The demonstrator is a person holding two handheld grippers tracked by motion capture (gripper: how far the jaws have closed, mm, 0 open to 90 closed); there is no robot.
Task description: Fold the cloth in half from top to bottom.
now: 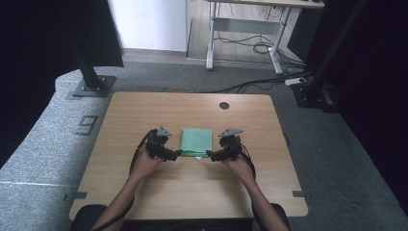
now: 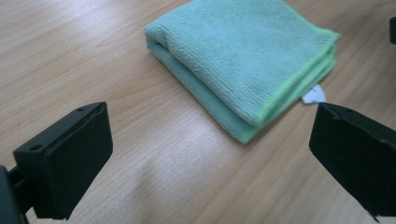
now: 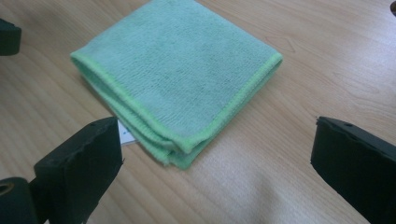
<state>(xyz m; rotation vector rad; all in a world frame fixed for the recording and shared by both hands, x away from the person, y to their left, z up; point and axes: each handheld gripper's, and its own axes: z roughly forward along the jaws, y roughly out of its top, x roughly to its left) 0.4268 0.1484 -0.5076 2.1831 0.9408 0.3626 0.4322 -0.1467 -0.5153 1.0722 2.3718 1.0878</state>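
A folded green cloth lies flat on the wooden table, near its middle. My left gripper is at the cloth's near left corner, its jaws open. My right gripper is at the near right corner, also open. In the left gripper view the cloth lies just ahead of the wide-apart jaws of the left gripper, with a white label poking out from under its edge. In the right gripper view the cloth sits ahead of the open right gripper, and the white label shows beside the left jaw.
A round grommet hole is in the table near its far edge. Beyond the table stand a black post on a base plate, a desk frame and cables on the grey floor. A person's forearms come in from the near edge.
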